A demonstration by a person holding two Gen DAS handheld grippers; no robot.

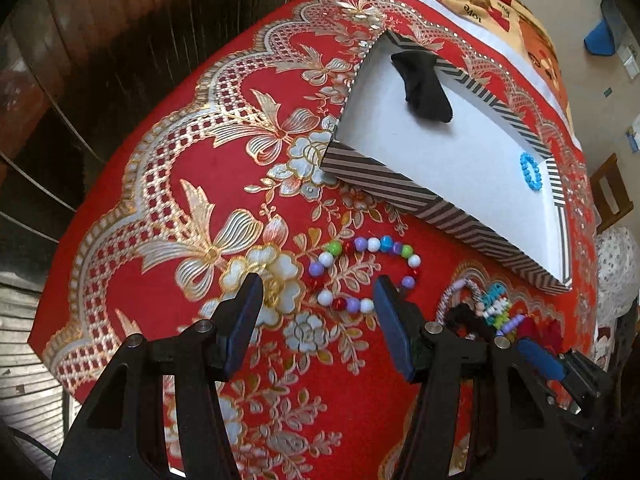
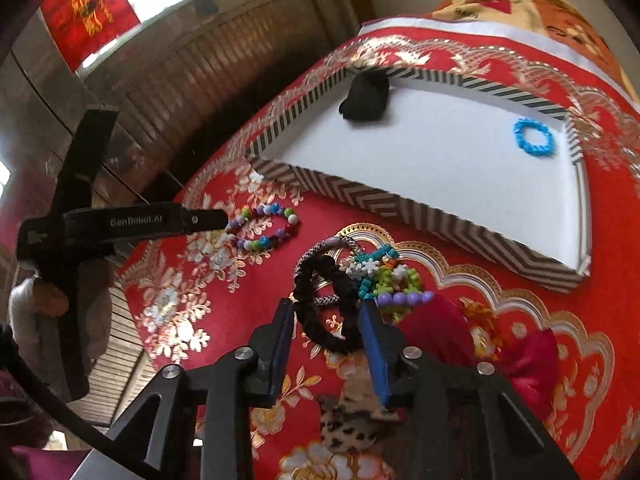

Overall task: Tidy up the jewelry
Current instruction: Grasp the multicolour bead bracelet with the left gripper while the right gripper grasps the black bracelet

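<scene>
A striped box (image 1: 404, 196) with a white floor holds a black scrunchie (image 1: 426, 88) and a blue beaded ring (image 1: 531, 171); the box also shows in the right wrist view (image 2: 360, 196). A multicoloured bead bracelet (image 1: 360, 272) lies on the red cloth just beyond my open, empty left gripper (image 1: 318, 294), whose right finger touches its edge. My right gripper (image 2: 326, 316) is open around a black scrunchie (image 2: 320, 308), not closed on it. Beside it lies a pile of bead bracelets (image 2: 384, 280) and a grey-white hair tie (image 2: 320, 256).
A red and gold embroidered cloth (image 1: 200, 160) covers the table. Dark red scrunchies (image 2: 528, 360) and a leopard-print one (image 2: 348, 428) lie near the right gripper. The table edge drops off to the left. A chair (image 1: 612, 196) stands at far right.
</scene>
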